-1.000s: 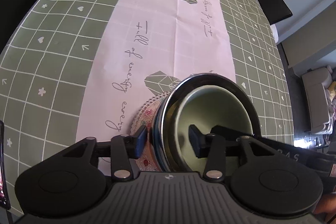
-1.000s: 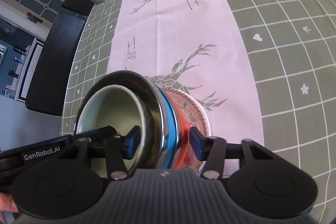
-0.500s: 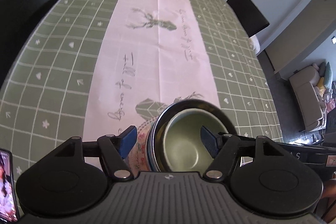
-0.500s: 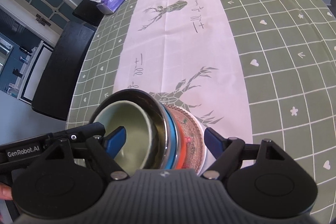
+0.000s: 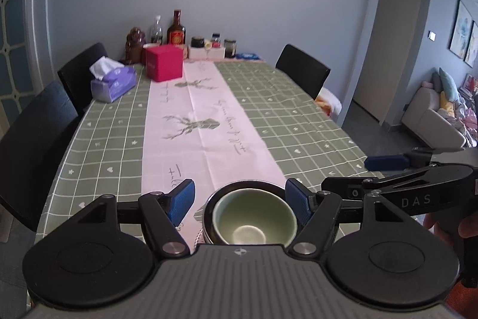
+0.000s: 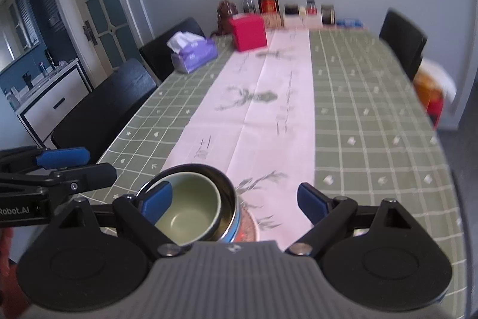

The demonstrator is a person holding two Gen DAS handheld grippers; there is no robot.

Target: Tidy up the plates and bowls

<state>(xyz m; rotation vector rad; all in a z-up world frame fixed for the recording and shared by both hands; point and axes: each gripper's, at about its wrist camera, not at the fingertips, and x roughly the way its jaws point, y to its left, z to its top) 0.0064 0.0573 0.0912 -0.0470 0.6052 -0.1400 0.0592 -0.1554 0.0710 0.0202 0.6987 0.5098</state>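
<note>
Both grippers lifted off stacked bowls (image 5: pixel 254 217) (right's jaws opening, empty).

- "DAS" in pale letters on the right gripper (image 5: pixel 385 162), side of its black body.
- "Robot.AI" on the left gripper (image 6: pixel 61 156), partly cut off.
- Tablecloth (image 5: pixel 298 121) script unreadable.

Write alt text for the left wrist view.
Open left gripper above a green bowl nested in a steel bowl, touching neither. Behind lies a long checked table with a tissue box and red box; right gripper at the right edge.
</note>
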